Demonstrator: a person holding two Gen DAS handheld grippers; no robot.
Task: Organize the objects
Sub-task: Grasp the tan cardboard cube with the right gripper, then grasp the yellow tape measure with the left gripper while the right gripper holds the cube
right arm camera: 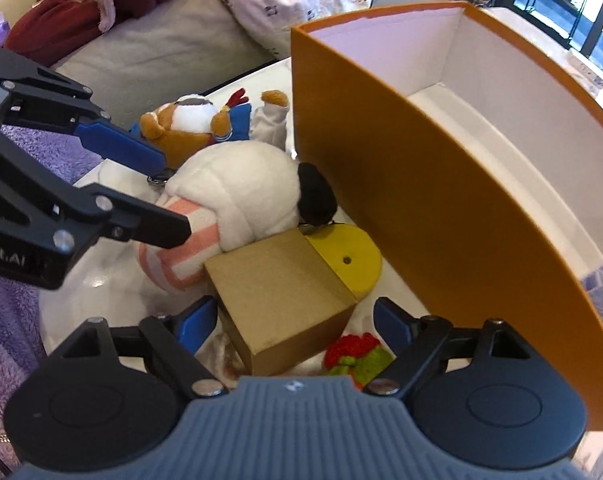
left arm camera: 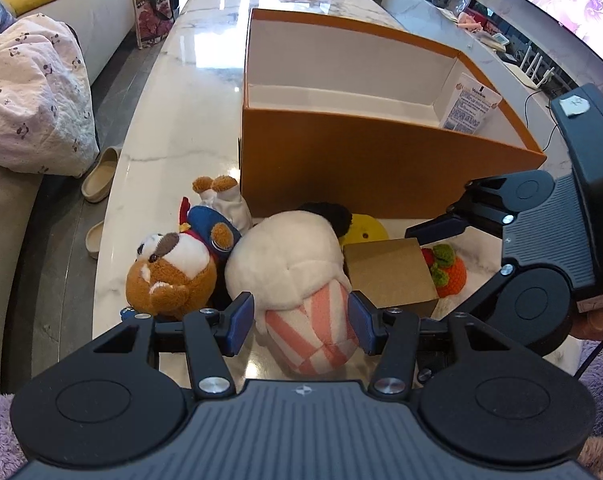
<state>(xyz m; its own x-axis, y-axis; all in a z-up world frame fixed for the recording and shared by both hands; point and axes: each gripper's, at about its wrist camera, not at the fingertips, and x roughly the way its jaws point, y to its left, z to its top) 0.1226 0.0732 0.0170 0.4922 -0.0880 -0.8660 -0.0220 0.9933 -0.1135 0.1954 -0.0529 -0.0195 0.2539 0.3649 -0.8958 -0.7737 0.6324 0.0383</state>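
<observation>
Two grippers work over a marble table [left arm camera: 173,128]. On it lie two plush toys, one brown cardboard box, one yellow disc, one knitted piece and one large orange box.

The orange box [left arm camera: 381,176] stands at the far side of the pile with its top open. Its white inside holds only a printed card [left arm camera: 475,108] leaning in the right corner; nothing else shows in it.

The toys crowd against the orange box's near wall. The brown-and-white dog plush [left arm camera: 173,268] in a blue top lies to the left. The white plush with pink-striped legs [left arm camera: 289,264] lies just right of it, touching it. The small cardboard box [right arm camera: 281,292] rests against the white plush and partly over the yellow disc [right arm camera: 351,260]. The red, green and orange knitted piece [left arm camera: 447,268] lies to the right of the cardboard box, partly hidden; it may be a crocheted fruit.

The left gripper [left arm camera: 299,322] is half spread around the plush's striped legs, and the pads seem to sit just beside the fabric without pressing. The right gripper [right arm camera: 291,326] is spread wide, straddling the near corner of the cardboard box without touching it.

A sofa with a patterned quilt [left arm camera: 33,92] stands left of the table, slippers [left arm camera: 101,176] on the floor beside it.
</observation>
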